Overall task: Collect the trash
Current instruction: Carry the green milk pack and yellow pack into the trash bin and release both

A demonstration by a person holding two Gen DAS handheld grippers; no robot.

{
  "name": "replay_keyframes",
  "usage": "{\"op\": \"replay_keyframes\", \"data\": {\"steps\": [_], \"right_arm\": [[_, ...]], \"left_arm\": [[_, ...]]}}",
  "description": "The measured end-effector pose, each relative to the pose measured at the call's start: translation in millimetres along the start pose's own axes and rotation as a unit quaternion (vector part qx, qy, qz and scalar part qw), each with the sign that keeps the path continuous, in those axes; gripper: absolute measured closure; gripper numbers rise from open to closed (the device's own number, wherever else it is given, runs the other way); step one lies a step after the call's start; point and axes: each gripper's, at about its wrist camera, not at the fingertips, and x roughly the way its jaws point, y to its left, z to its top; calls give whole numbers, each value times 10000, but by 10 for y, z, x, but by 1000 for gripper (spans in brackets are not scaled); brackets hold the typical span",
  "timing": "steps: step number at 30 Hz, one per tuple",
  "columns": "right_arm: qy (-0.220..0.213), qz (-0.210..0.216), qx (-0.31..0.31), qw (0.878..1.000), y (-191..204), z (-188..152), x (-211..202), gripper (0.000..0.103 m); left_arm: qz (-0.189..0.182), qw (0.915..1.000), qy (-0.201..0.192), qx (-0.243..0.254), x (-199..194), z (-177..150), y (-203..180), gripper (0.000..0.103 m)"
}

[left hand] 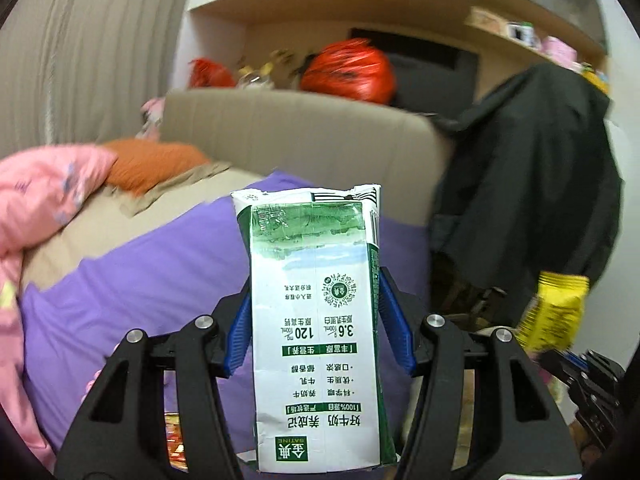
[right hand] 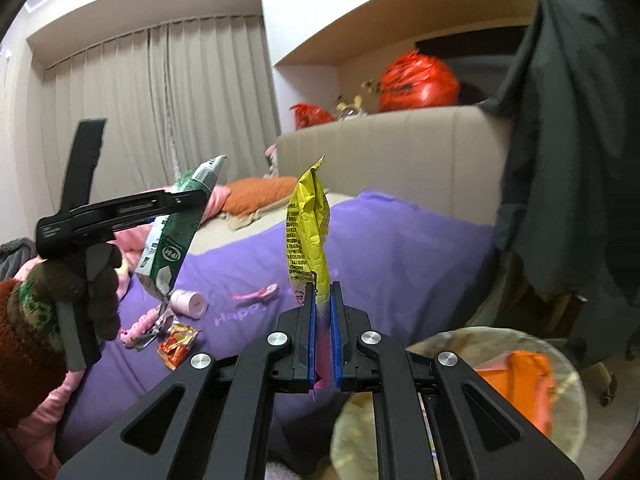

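My left gripper [left hand: 316, 312] is shut on a green and white milk carton [left hand: 316, 320], held upright above the purple bedspread [left hand: 140, 280]; the carton also shows in the right wrist view [right hand: 172, 236]. My right gripper [right hand: 323, 300] is shut on a yellow snack wrapper [right hand: 307, 232] that stands up from the blue pads [right hand: 311, 340]; the wrapper also shows at the right of the left wrist view [left hand: 554, 312]. A red and gold wrapper [right hand: 178, 344] and a pink wrapper [right hand: 256, 294] lie on the bedspread [right hand: 400, 248]. A trash bin [right hand: 452, 340] with an orange packet [right hand: 516, 380] inside sits low right.
A pink roll [right hand: 188, 302] and a pink cord [right hand: 140, 326] lie on the bed. An orange pillow [right hand: 260, 194], a beige headboard [right hand: 380, 152], red bags [right hand: 416, 80] on the ledge behind it, and a dark coat [right hand: 572, 160] hanging at the right.
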Motion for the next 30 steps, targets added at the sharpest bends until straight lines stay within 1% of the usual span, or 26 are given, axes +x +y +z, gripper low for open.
{"op": "replay_keyframes", "data": {"steps": [5, 6, 9, 12, 15, 17, 19, 22, 23, 26, 27, 30], "right_arm": [[-258, -380, 157, 9988, -341, -34, -447, 95], [-285, -444, 170, 9985, -400, -43, -509, 95], [-381, -713, 205, 9965, -602, -87, -757, 95], [-399, -1012, 215, 9938, -797, -149, -966, 95], [-378, -1243, 331, 9910, -996, -238, -1124, 95], [-353, -1298, 471, 9898, -1135, -287, -1195, 95], [-313, -1308, 659, 9887, -1278, -331, -1216, 95], [-253, -1320, 796, 9877, -1417, -358, -1182, 95], [-232, -1315, 812, 9877, -1444, -345, -1147, 95], [-67, -1299, 849, 9879, -1531, -382, -992, 95], [1, -1290, 872, 9878, -1560, -404, -922, 95], [212, -1222, 1016, 9871, -1629, -498, -738, 95]], "left_arm": [[-642, 9977, -40, 219, -99, 29, -653, 49], [-715, 9971, -51, 239, -93, 10, -788, 49], [-1105, 9934, -78, 307, -31, -41, -1150, 49], [-1563, 9873, -80, 285, 8, -148, -1490, 49], [-1987, 9798, 62, 237, 132, -301, -1812, 49], [-2145, 9763, 159, 228, 248, -398, -1932, 49], [-2280, 9731, 291, 178, 418, -511, -2070, 49], [-2515, 9667, 471, -27, 675, -663, -2205, 49], [-2601, 9644, 475, -84, 763, -713, -2237, 49], [-2705, 9614, 481, -148, 1012, -857, -2309, 49], [-2722, 9605, 559, -175, 1093, -895, -2330, 49], [-2674, 9579, 1004, -288, 1344, -1045, -2303, 49]]}}
